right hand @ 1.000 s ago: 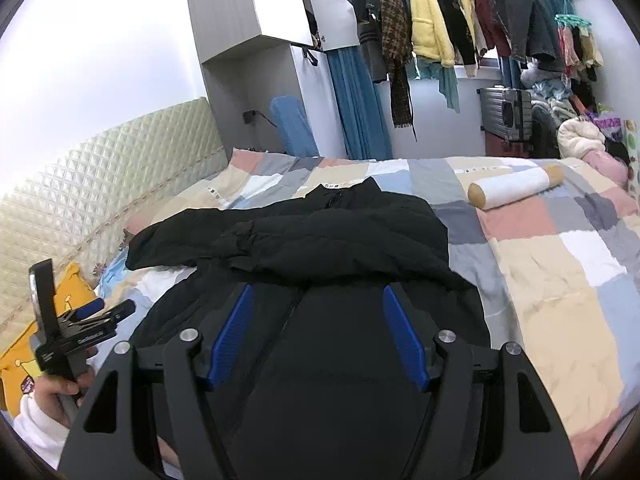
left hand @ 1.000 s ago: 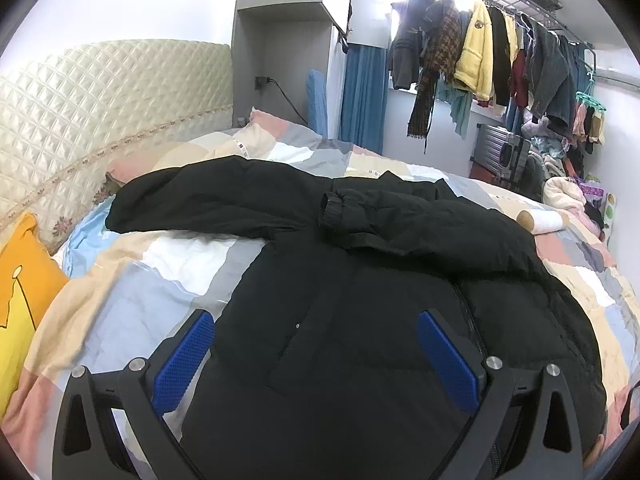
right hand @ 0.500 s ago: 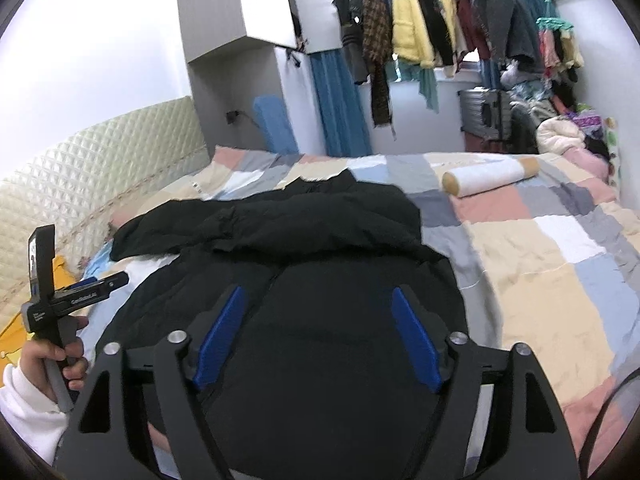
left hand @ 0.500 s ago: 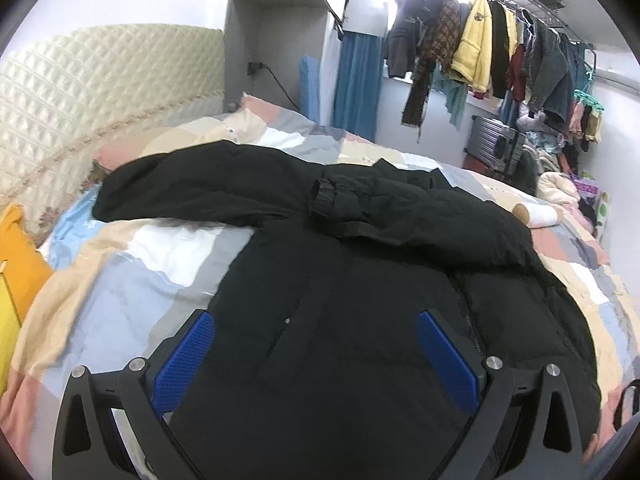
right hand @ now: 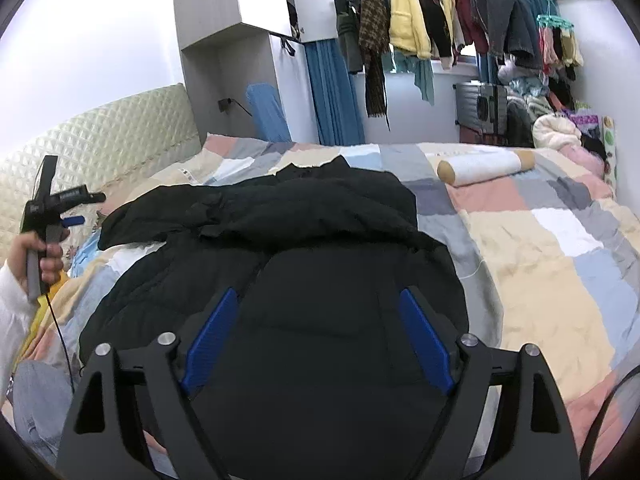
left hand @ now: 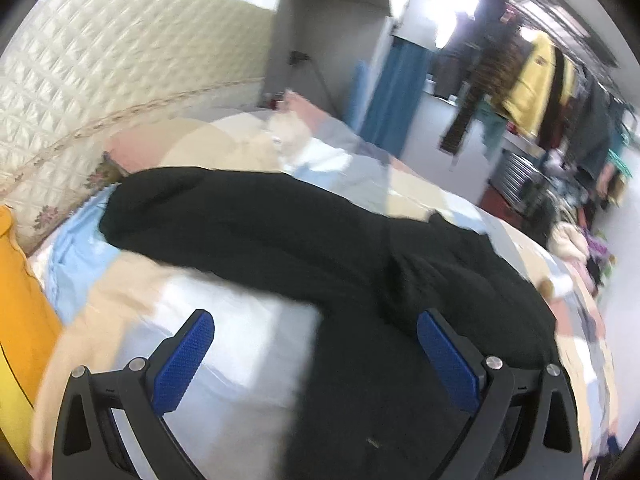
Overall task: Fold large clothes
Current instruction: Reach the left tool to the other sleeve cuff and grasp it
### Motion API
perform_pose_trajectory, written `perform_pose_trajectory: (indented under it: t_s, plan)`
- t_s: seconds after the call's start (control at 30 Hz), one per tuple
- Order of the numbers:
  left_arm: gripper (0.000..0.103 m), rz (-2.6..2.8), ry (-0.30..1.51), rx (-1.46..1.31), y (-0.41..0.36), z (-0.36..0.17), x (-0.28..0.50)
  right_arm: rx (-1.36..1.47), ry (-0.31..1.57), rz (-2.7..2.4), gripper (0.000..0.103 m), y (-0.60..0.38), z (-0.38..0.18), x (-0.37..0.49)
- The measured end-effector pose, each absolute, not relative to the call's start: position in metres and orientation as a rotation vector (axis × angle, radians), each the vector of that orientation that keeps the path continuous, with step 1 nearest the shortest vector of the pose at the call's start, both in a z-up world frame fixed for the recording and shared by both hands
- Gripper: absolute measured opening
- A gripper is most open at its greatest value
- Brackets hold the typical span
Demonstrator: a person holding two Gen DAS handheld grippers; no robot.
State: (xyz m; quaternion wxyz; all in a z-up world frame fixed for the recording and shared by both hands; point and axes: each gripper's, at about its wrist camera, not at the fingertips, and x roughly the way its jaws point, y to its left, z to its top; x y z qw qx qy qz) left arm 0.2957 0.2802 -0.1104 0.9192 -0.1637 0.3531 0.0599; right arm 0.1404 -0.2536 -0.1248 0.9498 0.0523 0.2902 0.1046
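A large black padded jacket [right hand: 320, 248] lies spread on the patchwork bed cover [right hand: 560, 248]. One sleeve is folded across the chest and the other sleeve [left hand: 224, 216] stretches left toward the headboard. My left gripper [left hand: 316, 320] is open and empty, above the jacket's left edge below that sleeve; this view is blurred. It also shows at the left of the right wrist view [right hand: 76, 210], held above the bed's left side. My right gripper [right hand: 318, 300] is open and empty, above the jacket's lower body.
A quilted cream headboard [left hand: 100, 80] runs along the left. A yellow pillow [left hand: 20, 320] lies at the left edge. A white bolster [right hand: 484, 166] lies at the bed's far right. A rack of hanging clothes [right hand: 440, 12] and a suitcase [right hand: 480, 108] stand behind the bed.
My left gripper has swung left and forward toward the outstretched sleeve, blurring its view. My right gripper has drawn back slightly over the jacket's lower body. Both stay open.
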Motion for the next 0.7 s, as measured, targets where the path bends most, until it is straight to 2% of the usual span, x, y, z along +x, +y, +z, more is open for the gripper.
perform_pose_trajectory:
  t_s: [0.23, 0.33, 0.43, 0.57, 0.7]
  plan:
    - [0.102, 0.286, 0.749, -0.465, 0.409, -0.143, 0.343, 0.131, 0.612, 0.158, 0.1, -0.252, -0.132, 0.149]
    - [0.101, 0.326, 0.75, -0.533, 0.462, -0.172, 0.355, 0.113, 0.623, 0.126, 0.101, -0.247, -0.135, 0.156]
    - [0.09, 0.344, 0.756, -0.61, 0.504, -0.202, 0.364, 0.077, 0.638, 0.095, 0.101, -0.238, -0.138, 0.166]
    - [0.087, 0.345, 0.768, -0.672, 0.548, -0.243, 0.38, 0.053, 0.652, 0.056, 0.101, -0.227, -0.141, 0.182]
    - [0.087, 0.334, 0.781, -0.741, 0.579, -0.274, 0.397, 0.153, 0.695, 0.034, 0.101, -0.239, -0.142, 0.202]
